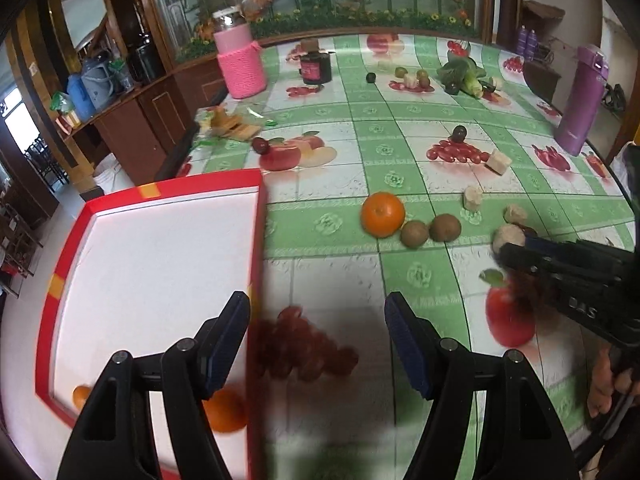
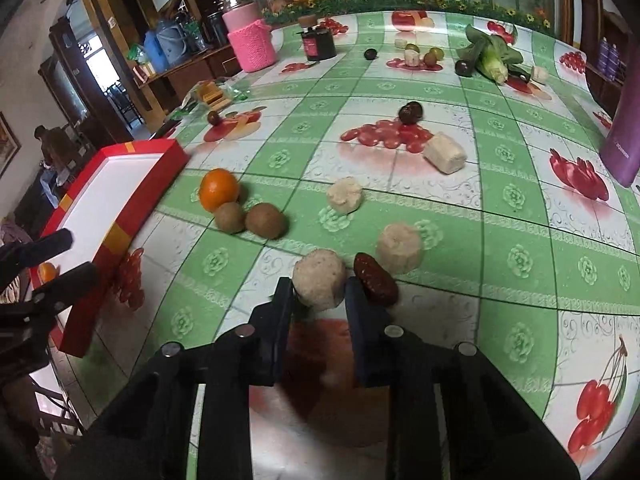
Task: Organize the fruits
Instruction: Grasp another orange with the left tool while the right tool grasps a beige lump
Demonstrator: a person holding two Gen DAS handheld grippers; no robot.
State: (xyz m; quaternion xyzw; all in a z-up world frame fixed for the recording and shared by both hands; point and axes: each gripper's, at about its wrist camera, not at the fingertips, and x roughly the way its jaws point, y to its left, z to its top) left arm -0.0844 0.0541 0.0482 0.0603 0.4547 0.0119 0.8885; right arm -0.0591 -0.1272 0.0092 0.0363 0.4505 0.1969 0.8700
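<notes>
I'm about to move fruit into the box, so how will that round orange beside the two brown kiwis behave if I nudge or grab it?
The round orange looks nearly spherical on the flat tablecloth, so a nudge would probably roll it, perhaps into the brown kiwis touching it. Its rind looks smooth and glossy, so it might slip unless gripped across the middle. It seems firm enough to hold its shape.

orange (image 1: 226, 410): partly behind tongs | purple bottle (image 2: 624, 136): cut by edge
</notes>
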